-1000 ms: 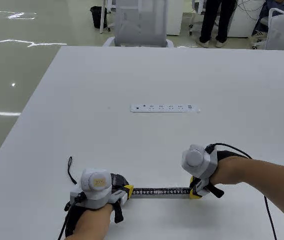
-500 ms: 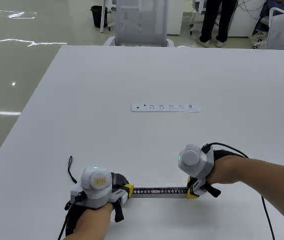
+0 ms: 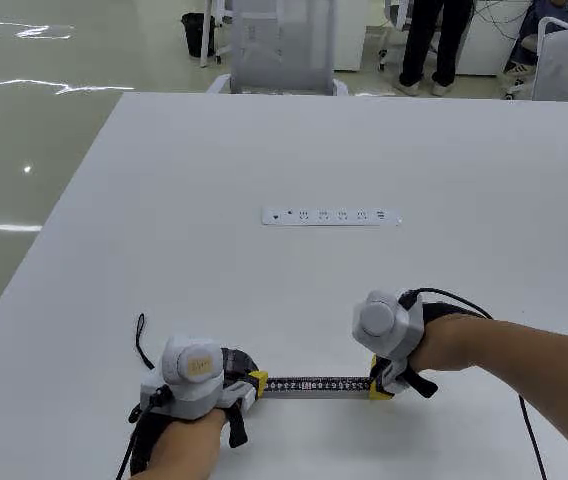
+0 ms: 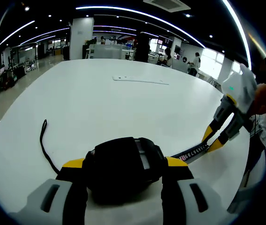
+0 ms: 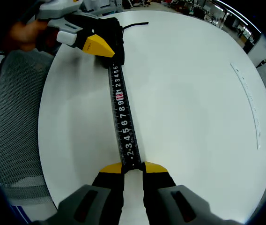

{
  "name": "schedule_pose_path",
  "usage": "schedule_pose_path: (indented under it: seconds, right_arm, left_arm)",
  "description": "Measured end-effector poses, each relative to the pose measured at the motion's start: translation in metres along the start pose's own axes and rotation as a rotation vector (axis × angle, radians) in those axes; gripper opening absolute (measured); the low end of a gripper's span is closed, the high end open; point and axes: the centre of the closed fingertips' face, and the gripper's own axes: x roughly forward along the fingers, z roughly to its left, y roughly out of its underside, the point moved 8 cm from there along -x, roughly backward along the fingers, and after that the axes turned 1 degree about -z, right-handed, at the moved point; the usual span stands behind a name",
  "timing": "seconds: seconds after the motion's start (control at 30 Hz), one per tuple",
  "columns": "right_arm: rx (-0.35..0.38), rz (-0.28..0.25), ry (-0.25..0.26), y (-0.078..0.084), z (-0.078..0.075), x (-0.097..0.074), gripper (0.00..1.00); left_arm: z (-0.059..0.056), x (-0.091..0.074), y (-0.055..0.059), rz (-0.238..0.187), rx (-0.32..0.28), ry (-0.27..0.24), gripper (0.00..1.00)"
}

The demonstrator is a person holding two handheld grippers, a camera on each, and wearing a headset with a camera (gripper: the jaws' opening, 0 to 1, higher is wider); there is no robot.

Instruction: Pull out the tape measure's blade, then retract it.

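Note:
A black tape measure case [image 4: 123, 165] sits clamped between the yellow-tipped jaws of my left gripper [image 4: 123, 164], low on the white table [image 3: 294, 150]; the same case [image 5: 106, 29] appears at the far end in the right gripper view. Its blade [image 3: 316, 383] runs out to the right with printed numbers showing [image 5: 123, 119]. My right gripper [image 5: 133, 166] is shut on the blade's end. In the head view the left gripper [image 3: 254, 383] and right gripper [image 3: 376, 385] lie close together near the table's front edge. The case's black wrist strap [image 3: 141, 340] trails to the left.
A white power strip [image 3: 330, 215] lies flat at mid-table, well beyond the grippers. A chair [image 3: 279, 45] stands at the table's far edge, and people stand on the floor behind. A mesh chair seat [image 5: 16, 117] sits beside the table's near edge.
My right gripper has moved left toward the case with the blade end in it, so less blade shows. The left gripper and the case have stayed put.

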Motion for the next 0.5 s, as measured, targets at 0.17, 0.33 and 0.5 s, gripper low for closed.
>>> schedule_pose_path:
  seconds: [0.17, 0.33, 0.5]
  right_arm:
    - [-0.001, 0.0, -0.002, -0.0019, 0.0004, 0.0001, 0.14]
    - [-0.001, -0.002, -0.001, -0.0035, 0.0013, 0.0002, 0.14]
    - [0.009, -0.008, -0.002, -0.0055, 0.0019, 0.001, 0.14]
  left_arm:
    - [0.0, -0.0005, -0.0001, 0.001, 0.0, 0.001, 0.6]
    - [-0.0001, -0.0005, 0.0, 0.002, 0.001, 0.002, 0.6]
    - [-0.0002, -0.0003, -0.0002, 0.003, 0.0, 0.003, 0.6]
